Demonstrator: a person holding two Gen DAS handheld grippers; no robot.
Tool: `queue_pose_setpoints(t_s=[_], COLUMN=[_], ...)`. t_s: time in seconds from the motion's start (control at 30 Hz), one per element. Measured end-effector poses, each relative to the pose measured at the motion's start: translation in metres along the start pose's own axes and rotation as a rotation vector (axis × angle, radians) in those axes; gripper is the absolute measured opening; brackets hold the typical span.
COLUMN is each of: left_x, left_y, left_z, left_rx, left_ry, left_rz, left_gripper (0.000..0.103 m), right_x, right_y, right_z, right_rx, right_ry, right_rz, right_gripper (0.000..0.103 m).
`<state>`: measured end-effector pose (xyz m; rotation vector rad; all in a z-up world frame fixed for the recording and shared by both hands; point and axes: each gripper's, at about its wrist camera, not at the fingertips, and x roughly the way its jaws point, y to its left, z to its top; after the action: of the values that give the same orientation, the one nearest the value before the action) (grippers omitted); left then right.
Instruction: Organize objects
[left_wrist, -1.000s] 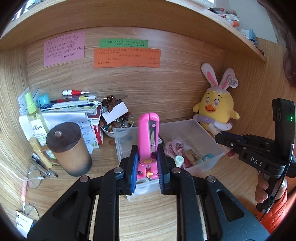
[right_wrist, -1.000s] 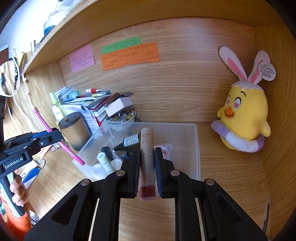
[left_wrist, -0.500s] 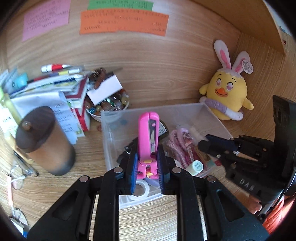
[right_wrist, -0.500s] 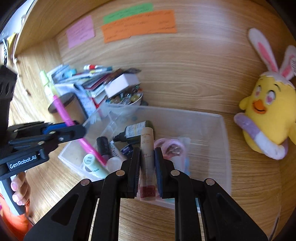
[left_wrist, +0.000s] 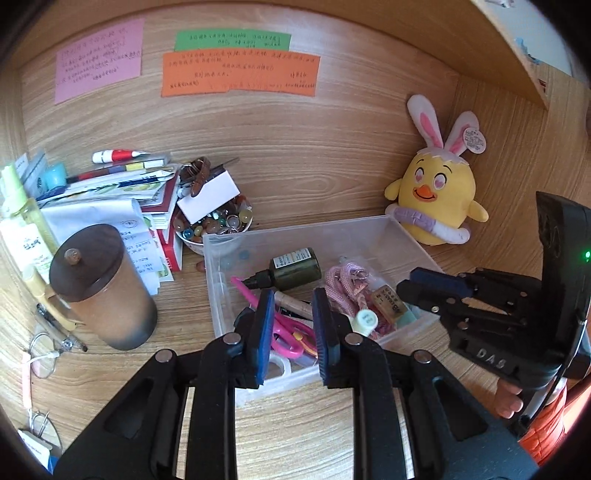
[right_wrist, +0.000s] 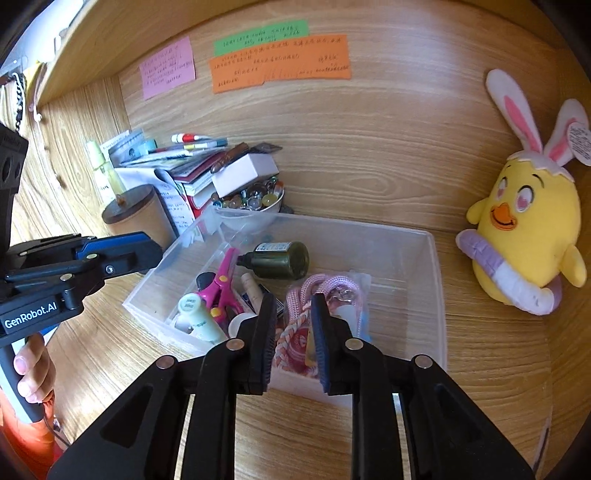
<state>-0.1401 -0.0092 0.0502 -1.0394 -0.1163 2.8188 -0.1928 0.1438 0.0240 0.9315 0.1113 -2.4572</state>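
Both items are now released into the clear plastic storage box (right_wrist: 424, 236).
The left hand-held gripper (left_wrist: 293, 328) and right hand-held gripper (right_wrist: 293, 332) stand open and empty; the pink plastic scissors (right_wrist: 221, 284) and beige tube (right_wrist: 253, 291) lie inside, so this placing step looks finished.

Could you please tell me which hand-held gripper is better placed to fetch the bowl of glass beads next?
Probably the left hand-held gripper. It is open and empty, and the white bowl of glass beads lies on its side of the clear plastic bin; the right hand-held gripper would have to cross the bin.
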Motion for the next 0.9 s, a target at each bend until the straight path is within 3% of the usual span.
queue_pose_setpoints(t_s=[0.07, 0.13, 0.3, 0.53, 0.9], left_x=[-0.006, -0.014, -0.029, -0.042, -0.043], left_y=[-0.001, -0.002, -0.008, -0.018, -0.026], left_z=[-0.004, -0.011, -0.025, -0.043, -0.068], left_rx=[-0.002, -0.001, 0.003, 0.011, -0.008], left_ry=[-0.019, -0.048, -0.097, -0.130, -0.117], left_rz=[-0.003, 0.008, 0.032, 0.059, 0.084], left_gripper=[0.031, 0.051, 0.067, 0.090, 0.098], right_x=[-0.010, -0.019, -0.045, -0.069, -0.069], right_y=[0.000, 0.001, 0.005, 0.012, 0.012], right_z=[-0.003, -0.006, -0.016, -0.034, -0.062], right_rx=[0.003, -0.001, -0.016, -0.033, -0.027], right_ry=[-0.018, -0.037, -0.096, -0.141, -0.111], right_rz=[0.000, -0.002, -0.030, -0.059, -0.061], right_gripper=[0.026, 0.032, 0.060, 0.084, 0.092])
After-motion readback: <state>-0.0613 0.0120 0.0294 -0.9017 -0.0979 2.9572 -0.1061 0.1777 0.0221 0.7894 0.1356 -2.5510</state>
